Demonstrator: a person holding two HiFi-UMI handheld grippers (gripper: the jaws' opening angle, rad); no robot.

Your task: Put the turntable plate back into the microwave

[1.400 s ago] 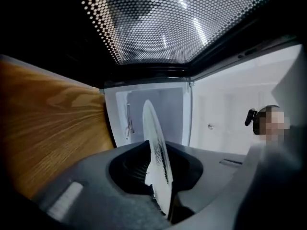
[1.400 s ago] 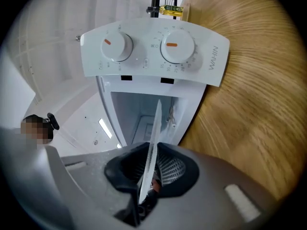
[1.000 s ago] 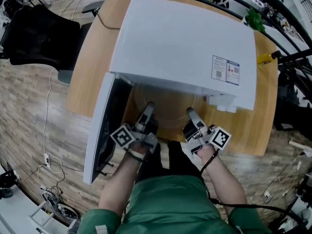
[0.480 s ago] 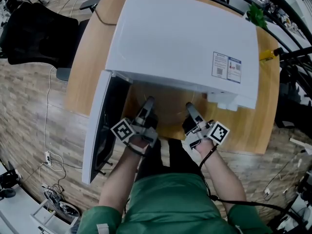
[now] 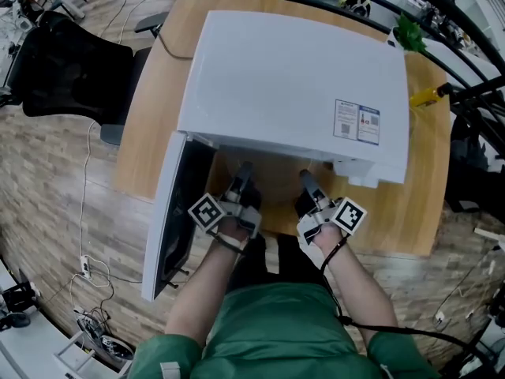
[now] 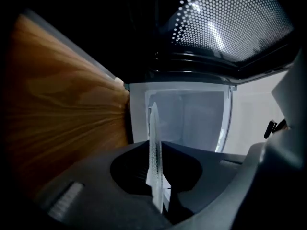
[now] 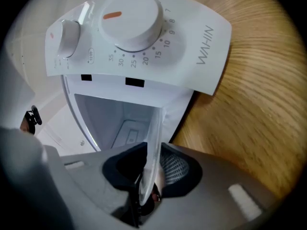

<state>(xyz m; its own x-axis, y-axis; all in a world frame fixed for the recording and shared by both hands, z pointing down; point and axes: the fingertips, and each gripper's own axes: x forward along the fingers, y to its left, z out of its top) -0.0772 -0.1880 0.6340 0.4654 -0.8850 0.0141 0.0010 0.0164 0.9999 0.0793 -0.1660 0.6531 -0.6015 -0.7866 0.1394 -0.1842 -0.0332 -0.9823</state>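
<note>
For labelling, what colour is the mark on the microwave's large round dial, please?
Orange mark on the white round dial; clearest in right gripper view.

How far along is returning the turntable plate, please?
Done: the white microwave has its door open. In hand: the clear glass turntable plate is at the opening, between left tongs, just closing on it, and right tongs, just opening. Left: seating it inside.

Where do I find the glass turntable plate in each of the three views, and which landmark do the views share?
Head view: the plate is a faint clear disc at centre, just below the microwave.
Left gripper view: the plate is at lower centre, an edge-on upright strip.
Right gripper view: the plate is at lower centre, edge-on and slightly tilted.
Shared landmark: the white microwave, whose open mouth faces both gripper views.
</note>
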